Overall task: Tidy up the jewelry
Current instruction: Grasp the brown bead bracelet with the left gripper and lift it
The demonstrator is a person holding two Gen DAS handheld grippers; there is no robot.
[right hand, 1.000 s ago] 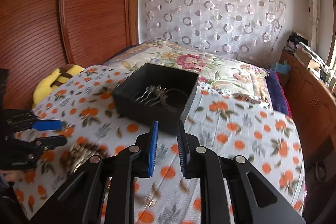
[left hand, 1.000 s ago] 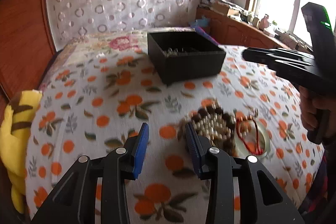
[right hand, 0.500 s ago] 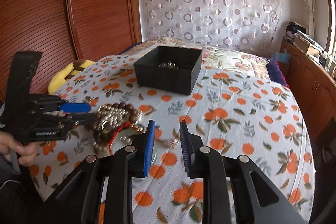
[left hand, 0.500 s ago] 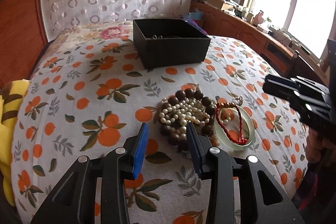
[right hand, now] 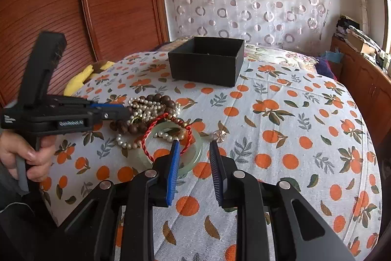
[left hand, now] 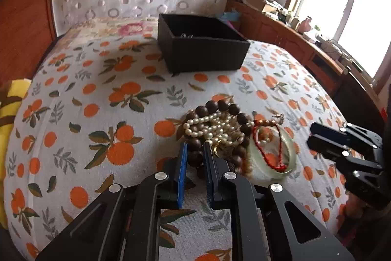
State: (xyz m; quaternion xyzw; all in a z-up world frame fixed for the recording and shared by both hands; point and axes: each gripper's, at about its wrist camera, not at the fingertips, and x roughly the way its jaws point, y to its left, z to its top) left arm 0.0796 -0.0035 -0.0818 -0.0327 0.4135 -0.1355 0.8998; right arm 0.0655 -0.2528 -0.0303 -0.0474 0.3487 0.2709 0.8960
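Left hand-held gripper (left hand: 195, 153): jaws just closing on a brown bead of the wooden bead bracelet (left hand: 221, 105), lower centre of frame; right hand-held gripper (right hand: 194, 151): gaping narrowly, empty, beside jade bangle (right hand: 195, 158); black box (left hand: 202, 50) sitting upper centre on bed (left hand: 97, 102).

Matt black box (left hand: 202, 58), glossy pearl strand (left hand: 207, 125), smooth translucent jade-like bangle (left hand: 288, 153), printed cloth bedspread (left hand: 97, 94)

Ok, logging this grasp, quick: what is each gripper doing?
Left gripper: jaws just closed on the brown bead bracelet.
Right gripper: jaws open, just widened slightly, holding nothing.
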